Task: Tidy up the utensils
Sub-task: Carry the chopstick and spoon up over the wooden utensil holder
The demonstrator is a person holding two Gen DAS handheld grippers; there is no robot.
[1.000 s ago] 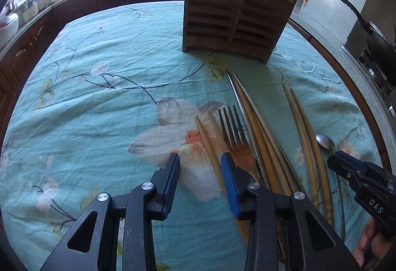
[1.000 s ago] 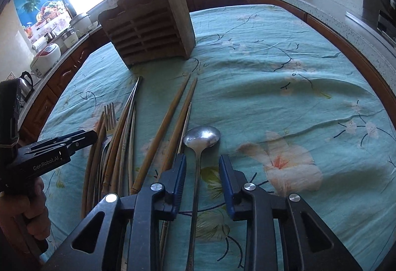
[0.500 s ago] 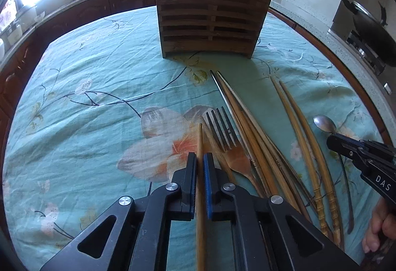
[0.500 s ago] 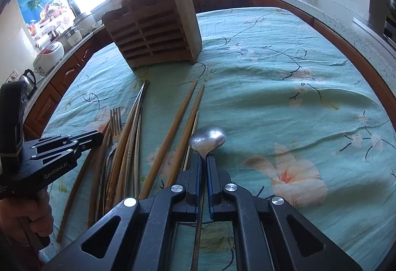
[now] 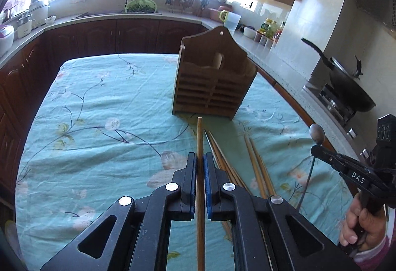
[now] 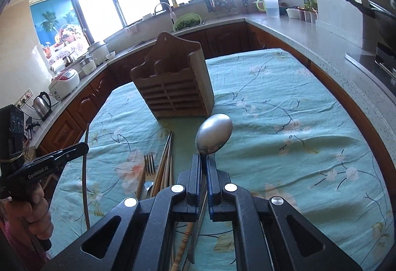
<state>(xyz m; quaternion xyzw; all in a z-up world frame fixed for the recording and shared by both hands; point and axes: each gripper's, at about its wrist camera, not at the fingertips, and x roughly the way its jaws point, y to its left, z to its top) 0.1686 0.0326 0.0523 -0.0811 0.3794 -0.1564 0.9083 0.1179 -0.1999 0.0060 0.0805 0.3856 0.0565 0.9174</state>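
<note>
The left tool (image 5: 200, 167) has its blue-padded jaws pressed onto a single brown wooden chopstick (image 5: 200, 137), gripped near mid-length so the stick runs straight forward along the fingers, lifted clear of the floral teal cloth covering the desk (image 5: 104, 107). Held this way, its far tip aims at the slatted brown wooden utensil holder (image 5: 212, 82) standing ahead of the tool, which looks like a line-up for dropping it into an open top compartment.

The right tool (image 6: 203, 167) pinches the thin neck of a dull grey metal spoon (image 6: 214, 133), bowl forward and raised, its rounded back facing the camera; the grip close to the bowl keeps the long handle from swinging. The holder stands ahead of it and slightly left.

Below and between the two tools, the remaining tan chopsticks (image 5: 257, 164) lie roughly parallel on the cloth, with a metal fork (image 6: 149, 164) beside them to the left of the right tool.
</note>
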